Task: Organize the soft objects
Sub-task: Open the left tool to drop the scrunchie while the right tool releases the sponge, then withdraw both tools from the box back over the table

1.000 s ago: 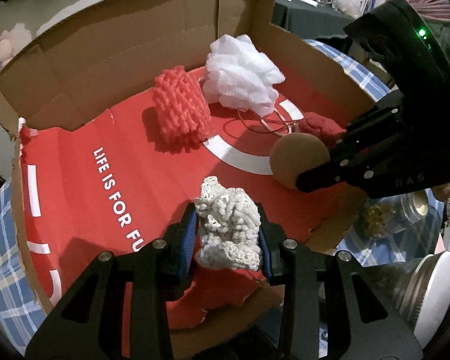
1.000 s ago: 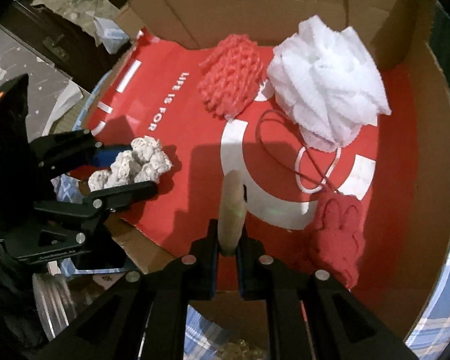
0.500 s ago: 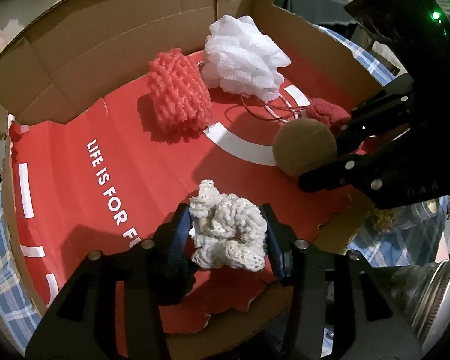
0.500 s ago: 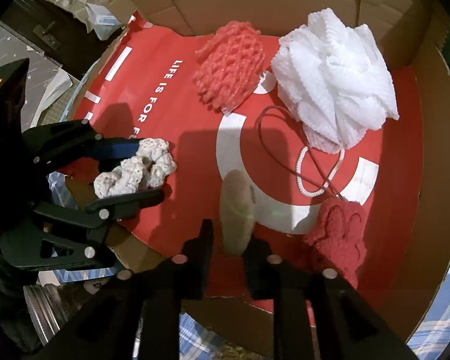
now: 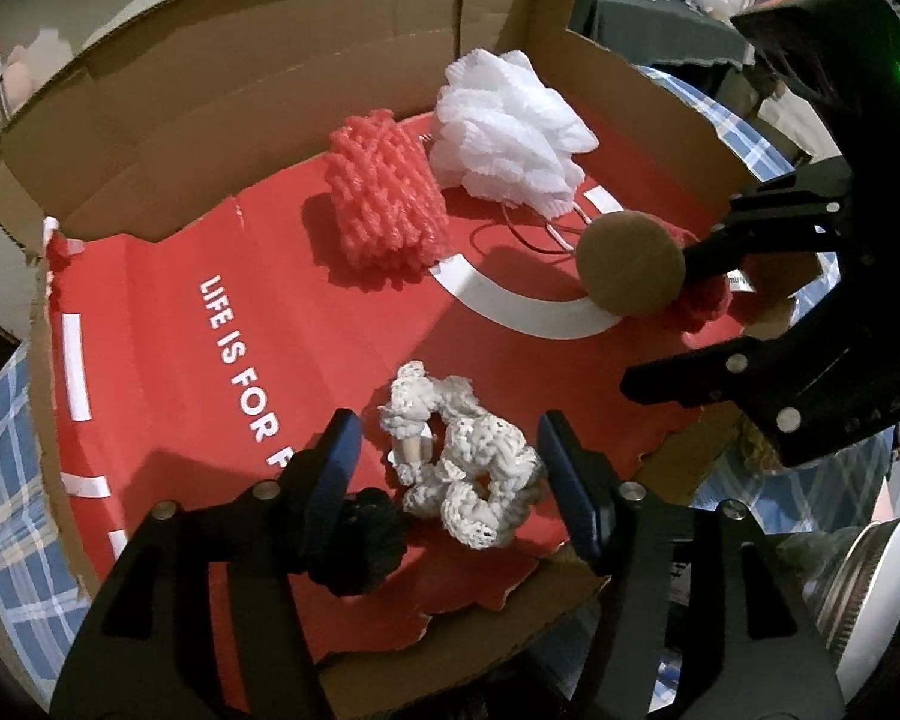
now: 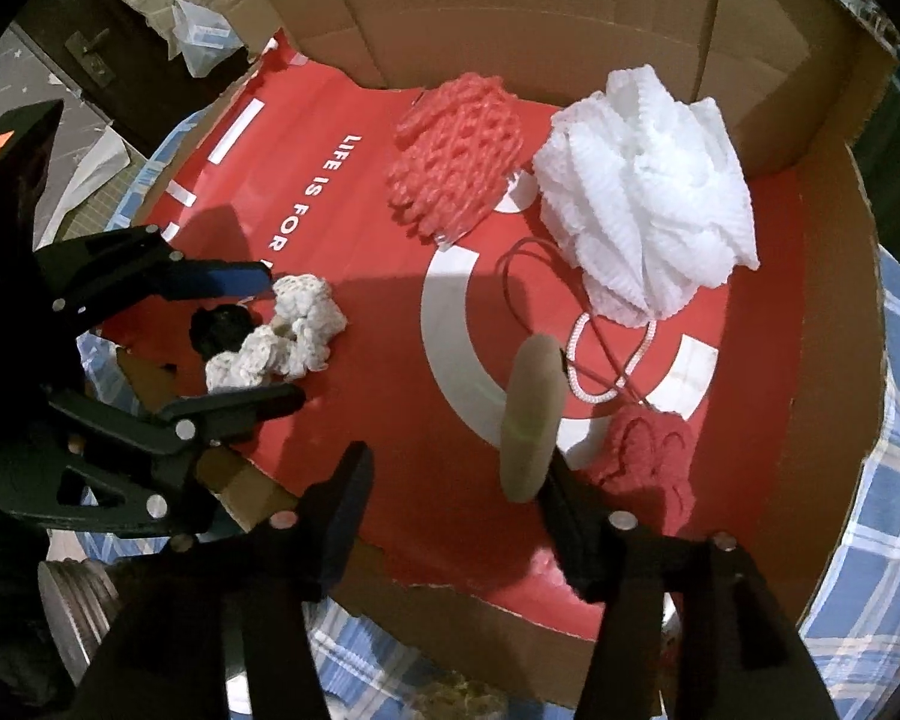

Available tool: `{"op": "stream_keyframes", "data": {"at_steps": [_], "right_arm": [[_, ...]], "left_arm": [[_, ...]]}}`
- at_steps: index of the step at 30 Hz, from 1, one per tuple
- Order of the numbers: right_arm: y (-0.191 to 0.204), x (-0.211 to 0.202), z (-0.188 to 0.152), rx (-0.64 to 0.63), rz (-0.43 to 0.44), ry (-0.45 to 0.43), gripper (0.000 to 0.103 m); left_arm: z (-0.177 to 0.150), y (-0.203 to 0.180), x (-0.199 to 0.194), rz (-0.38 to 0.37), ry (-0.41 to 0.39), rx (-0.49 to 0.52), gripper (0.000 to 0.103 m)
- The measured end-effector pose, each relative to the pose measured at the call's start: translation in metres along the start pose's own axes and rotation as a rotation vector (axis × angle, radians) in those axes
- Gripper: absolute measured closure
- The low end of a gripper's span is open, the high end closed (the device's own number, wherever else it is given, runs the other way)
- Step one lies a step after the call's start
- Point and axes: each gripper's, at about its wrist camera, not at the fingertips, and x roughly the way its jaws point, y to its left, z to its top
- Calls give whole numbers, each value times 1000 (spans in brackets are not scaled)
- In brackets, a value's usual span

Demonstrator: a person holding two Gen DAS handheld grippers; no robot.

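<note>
Releasing both soft items into the cardboard box (image 5: 222, 78).

Left wrist view: the left gripper (image 5: 450, 468) fingers, clamped a second ago, now stand apart around the white crochet scrunchie (image 5: 462, 480), lying near the box's front edge. Right wrist view: the right gripper (image 6: 456, 480) fingers have spread too; the tan round puff (image 6: 531, 417) leans against one finger, seemingly delivered.

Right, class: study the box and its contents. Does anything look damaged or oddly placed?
Yes. The red printed liner is torn and ragged along its near edge. Also, the tan round pad stands on edge against one finger of the open right gripper, rather than lying flat.
</note>
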Motion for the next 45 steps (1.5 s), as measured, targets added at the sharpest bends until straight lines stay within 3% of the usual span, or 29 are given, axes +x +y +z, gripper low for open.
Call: {"op": "stream_keyframes", "data": {"at_steps": [7, 24, 34, 42, 45], "right_arm": [[3, -6, -5, -5, -25, -19, 28], [-6, -24, -14, 20, -72, -85, 22], [-8, -11, -5, 33, -32, -74, 22], [-4, -5, -2, 50, 57, -55, 22], [-4, -11, -5, 46, 40, -76, 22]], "left_arm": [[-5, 4, -12, 20, -24, -27, 39], [-13, 1, -30, 28, -79, -63, 33], [-14, 4, -31, 19, -88, -75, 33], [-15, 4, -34, 22, -92, -79, 33], [-16, 5, -38, 25, -99, -90, 33]]}}
